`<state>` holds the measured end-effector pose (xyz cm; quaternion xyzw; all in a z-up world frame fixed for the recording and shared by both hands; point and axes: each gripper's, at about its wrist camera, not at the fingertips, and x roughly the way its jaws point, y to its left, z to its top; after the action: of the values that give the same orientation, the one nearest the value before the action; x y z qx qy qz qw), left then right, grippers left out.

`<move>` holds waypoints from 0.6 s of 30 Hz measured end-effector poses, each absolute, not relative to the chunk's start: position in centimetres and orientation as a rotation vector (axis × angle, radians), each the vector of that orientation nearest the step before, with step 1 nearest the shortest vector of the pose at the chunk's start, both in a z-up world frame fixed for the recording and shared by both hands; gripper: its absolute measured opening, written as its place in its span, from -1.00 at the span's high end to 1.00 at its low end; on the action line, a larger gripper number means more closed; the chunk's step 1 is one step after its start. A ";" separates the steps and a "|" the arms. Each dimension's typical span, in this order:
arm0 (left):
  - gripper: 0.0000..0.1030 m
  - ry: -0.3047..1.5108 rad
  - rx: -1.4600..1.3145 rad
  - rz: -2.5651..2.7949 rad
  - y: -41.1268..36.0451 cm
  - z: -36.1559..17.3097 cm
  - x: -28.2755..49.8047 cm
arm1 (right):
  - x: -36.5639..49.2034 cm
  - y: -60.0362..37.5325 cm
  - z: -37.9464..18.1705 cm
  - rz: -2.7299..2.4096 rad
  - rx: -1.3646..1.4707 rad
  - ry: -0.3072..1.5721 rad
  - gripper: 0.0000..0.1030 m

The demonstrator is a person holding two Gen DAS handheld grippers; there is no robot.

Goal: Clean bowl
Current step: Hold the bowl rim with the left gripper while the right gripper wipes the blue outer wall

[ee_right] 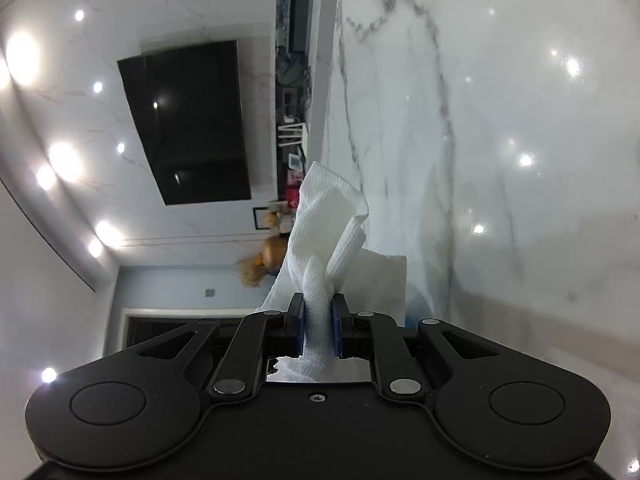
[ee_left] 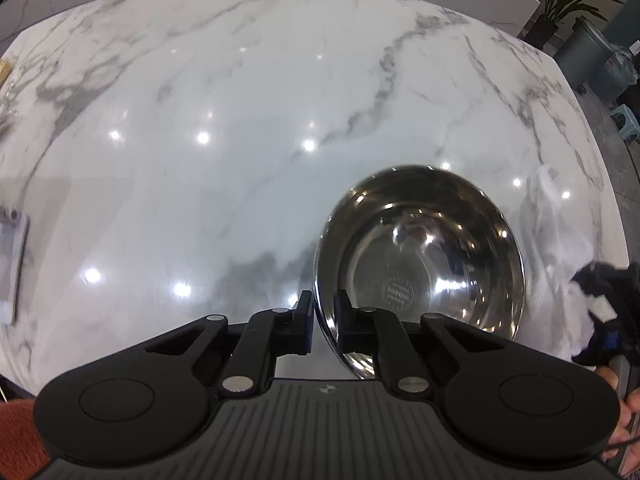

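A shiny steel bowl (ee_left: pixel 420 256) is tilted on the white marble table (ee_left: pixel 240 120). My left gripper (ee_left: pixel 325 320) is shut on the bowl's near-left rim, one finger outside the wall and one inside. My right gripper (ee_right: pixel 318 320) is shut on a white paper towel (ee_right: pixel 328 220) that stands up bunched between the blue pads. In the left wrist view the right gripper (ee_left: pixel 604 320) and its towel (ee_left: pixel 556 248) are just right of the bowl, outside it. The bowl does not show in the right wrist view.
The right wrist view is rolled sideways: the marble table (ee_right: pixel 500 120) fills its right half and a wall with a dark TV (ee_right: pixel 188 120) its left. A flat object (ee_left: pixel 12 264) lies at the table's left edge. A plant (ee_left: pixel 560 0) and bin (ee_left: pixel 588 52) stand beyond the far right corner.
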<state>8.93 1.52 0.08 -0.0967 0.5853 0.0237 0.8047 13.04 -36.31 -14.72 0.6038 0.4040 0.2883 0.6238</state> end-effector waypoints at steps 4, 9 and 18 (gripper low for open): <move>0.83 1.243 -0.183 0.068 1.5 -0.1 9.6 | 13.6 -36.2 -15.4 0.656 1.376 0.941 0.76; 0.83 1.234 -0.182 0.075 1.7 -0.5 10.2 | 13.8 -35.7 -16.2 0.603 1.331 0.981 0.76; 0.77 1.207 -0.134 0.066 1.4 -0.5 11.6 | 13.4 -34.3 -16.7 0.534 1.192 1.050 0.76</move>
<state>11.62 1.39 -0.51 -0.0629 0.5670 0.0310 0.8208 13.44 -34.34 -16.71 0.5288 0.4657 0.2366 0.6689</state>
